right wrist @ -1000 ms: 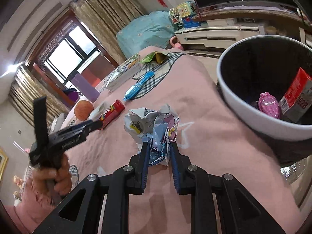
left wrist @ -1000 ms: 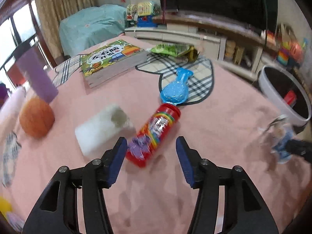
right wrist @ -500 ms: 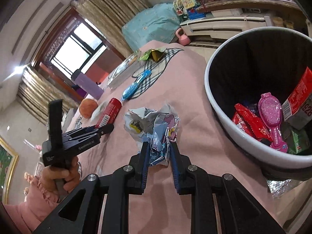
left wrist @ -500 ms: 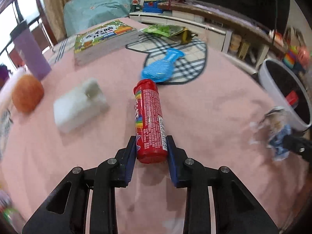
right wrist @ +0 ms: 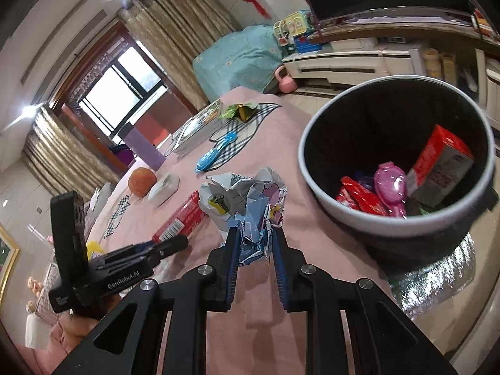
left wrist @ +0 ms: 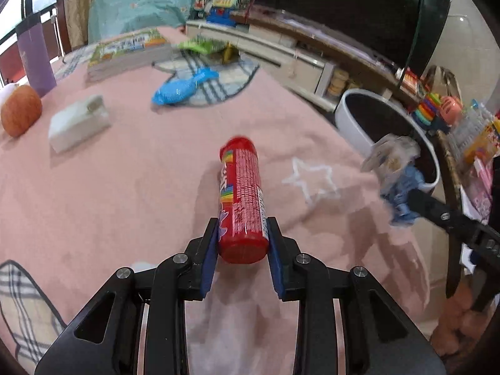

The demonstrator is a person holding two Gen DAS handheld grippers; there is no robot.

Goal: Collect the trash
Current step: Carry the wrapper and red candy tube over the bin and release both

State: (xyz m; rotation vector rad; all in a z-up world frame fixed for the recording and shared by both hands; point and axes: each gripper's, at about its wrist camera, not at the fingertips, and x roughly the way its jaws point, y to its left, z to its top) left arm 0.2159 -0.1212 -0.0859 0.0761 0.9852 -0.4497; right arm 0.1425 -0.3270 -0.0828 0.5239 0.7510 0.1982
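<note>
My left gripper (left wrist: pixel 242 234) is shut on the near end of a red candy tube (left wrist: pixel 241 197), which points away over the pink tablecloth (left wrist: pixel 125 193). The same tube (right wrist: pixel 181 220) shows in the right wrist view with the left gripper (right wrist: pixel 170 243) on it. My right gripper (right wrist: pixel 255 234) is shut on a crumpled printed paper wad (right wrist: pixel 242 198), held above the cloth just left of the white trash bin (right wrist: pixel 315 168). That wad (left wrist: pixel 392 162) hangs at the bin's rim (left wrist: pixel 347 115) in the left wrist view. The bin holds a red box, a pink case and red wrappers.
On the table lie a white tissue pack (left wrist: pixel 78 122), an orange (left wrist: pixel 20 114), a purple bottle (left wrist: pixel 34 59), a book (left wrist: pixel 128 51), a blue fish-shaped thing (left wrist: pixel 182 89) on a checked mat and a green snack bag (left wrist: pixel 203 45). A TV cabinet (left wrist: pixel 281 53) stands behind.
My left gripper closed on the red tube and carried it right, toward the bin. My right gripper moved the paper wad closer to the bin; more of the bin's inside shows.
</note>
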